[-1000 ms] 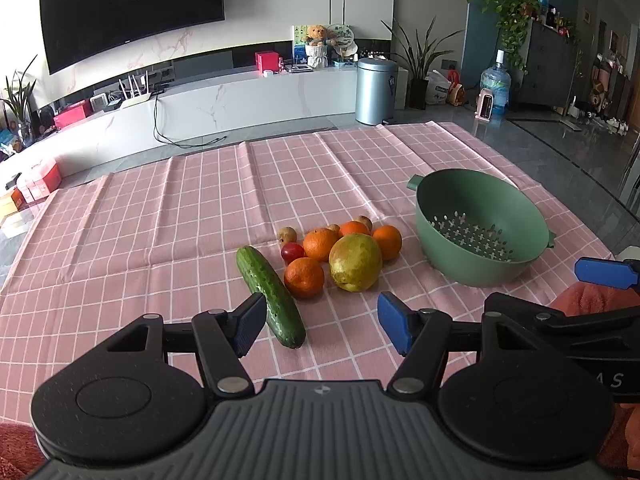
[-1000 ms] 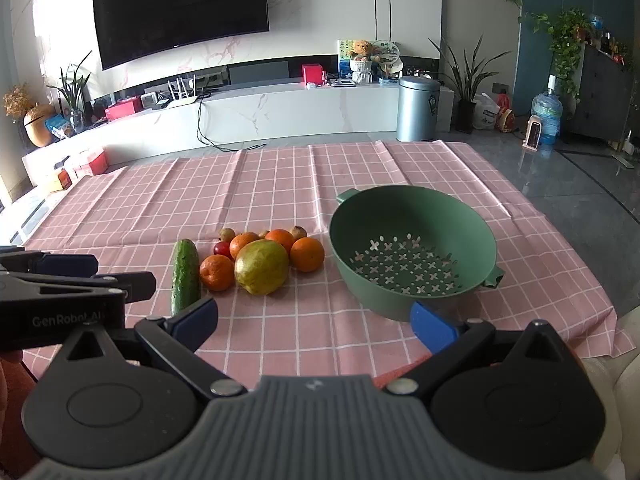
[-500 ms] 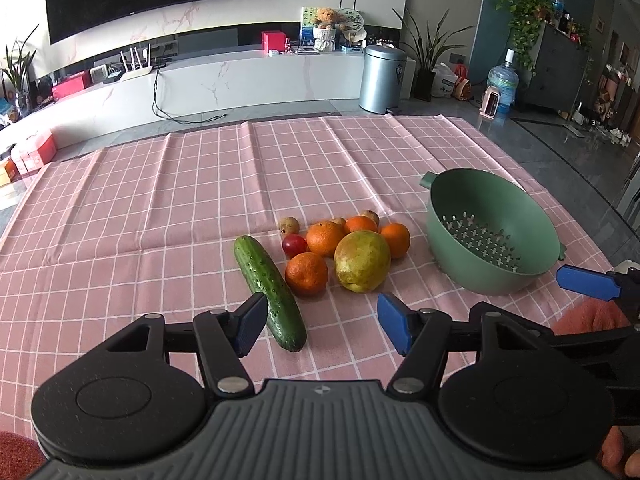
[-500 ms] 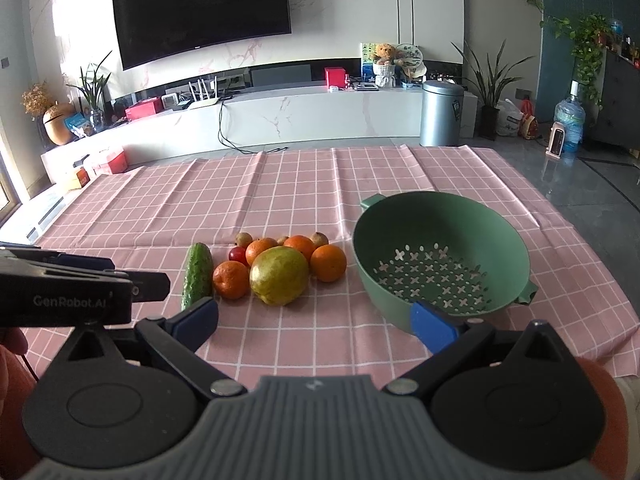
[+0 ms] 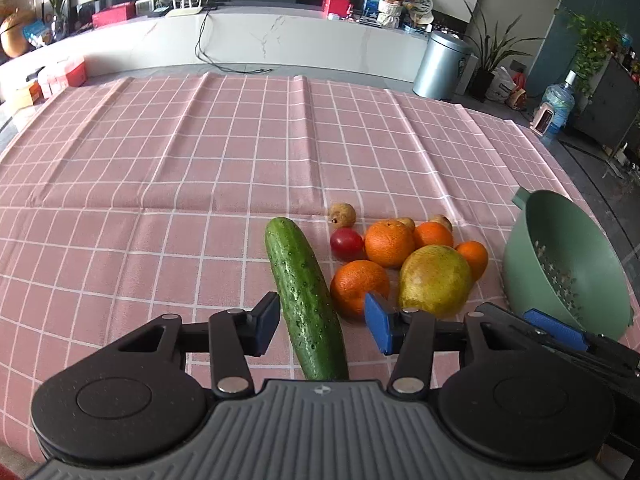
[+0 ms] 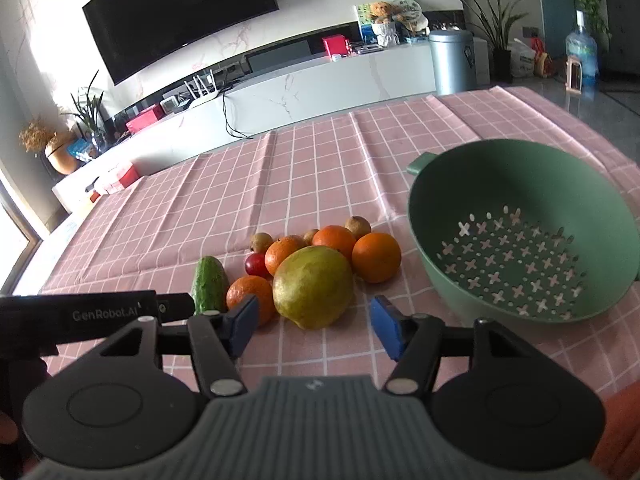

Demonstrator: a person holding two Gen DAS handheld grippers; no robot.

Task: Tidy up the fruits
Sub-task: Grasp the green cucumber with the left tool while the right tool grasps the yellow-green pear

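Lying lengthwise between the left hand-held gripper's (image 5: pixel 322 326) wide-open fingers (gripping nothing), the cucumber (image 5: pixel 306 298) points away.

A green cucumber (image 5: pixel 306 300) lies flat on the pink checked cloth, just left of a tight cluster: four oranges (image 6: pixel 376 257), a large yellow-green pear-like fruit (image 6: pixel 313 287), a small red fruit (image 5: pixel 346 243) and small brown ones (image 5: pixel 342 215). An empty green colander (image 6: pixel 520 232) sits upright to their right.

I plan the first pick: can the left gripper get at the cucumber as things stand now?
Probably yes. The left gripper is open, with the cucumber lying lengthwise between its fingers. An orange lies close beside the cucumber, but nothing covers it.
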